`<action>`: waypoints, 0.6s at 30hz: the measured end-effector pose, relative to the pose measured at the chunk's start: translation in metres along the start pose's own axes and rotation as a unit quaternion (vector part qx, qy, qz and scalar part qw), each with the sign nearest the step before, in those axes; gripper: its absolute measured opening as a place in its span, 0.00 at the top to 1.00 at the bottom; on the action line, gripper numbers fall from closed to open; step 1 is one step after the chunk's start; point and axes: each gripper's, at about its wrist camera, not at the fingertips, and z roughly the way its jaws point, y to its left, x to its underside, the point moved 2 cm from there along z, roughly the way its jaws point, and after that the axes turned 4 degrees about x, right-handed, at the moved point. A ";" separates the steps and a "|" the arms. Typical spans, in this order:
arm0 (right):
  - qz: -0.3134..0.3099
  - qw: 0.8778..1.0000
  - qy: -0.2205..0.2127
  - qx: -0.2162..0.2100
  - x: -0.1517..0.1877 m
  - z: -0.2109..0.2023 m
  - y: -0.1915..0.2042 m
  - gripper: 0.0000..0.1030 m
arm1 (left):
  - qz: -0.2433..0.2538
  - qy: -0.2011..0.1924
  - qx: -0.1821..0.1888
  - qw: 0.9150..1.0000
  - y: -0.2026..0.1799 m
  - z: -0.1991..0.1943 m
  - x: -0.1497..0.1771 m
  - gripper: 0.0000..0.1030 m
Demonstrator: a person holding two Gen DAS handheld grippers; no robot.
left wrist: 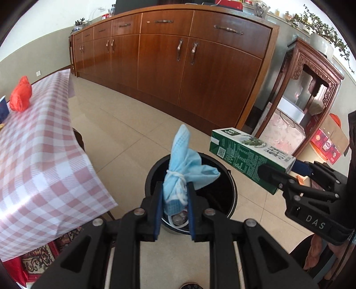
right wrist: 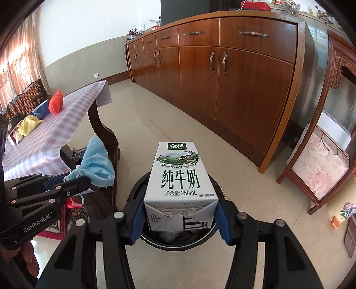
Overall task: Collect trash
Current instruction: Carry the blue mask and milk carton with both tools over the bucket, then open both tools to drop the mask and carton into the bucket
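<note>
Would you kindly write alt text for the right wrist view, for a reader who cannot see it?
The right claw grips a green-and-white milk carton above a black trash bin on a tiled floor. At left, the left claw is shut on a bundled blue face mask, beside a table with a pink checked cloth; a long wooden sideboard stands behind.

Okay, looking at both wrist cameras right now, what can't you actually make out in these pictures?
- Inside of the black trash bin: the left wrist view has the blue face mask and left gripper over it; in the right wrist view the milk carton covers it.
- Items on the checked tablecloth: small, cut off at the left edge.
- Sideboard top: cut off.
</note>
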 end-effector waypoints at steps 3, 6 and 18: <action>-0.019 1.000 0.018 -0.007 0.004 0.016 -0.005 0.45 | -0.005 0.022 0.004 1.000 0.001 0.021 0.006 0.80; -0.051 0.998 0.040 -0.019 0.009 0.037 -0.006 0.45 | -0.016 0.044 0.013 0.999 0.005 0.042 0.010 0.80; -0.055 0.991 0.123 0.000 0.018 0.128 -0.037 0.03 | -0.026 0.088 -0.003 0.996 0.014 0.100 0.011 0.24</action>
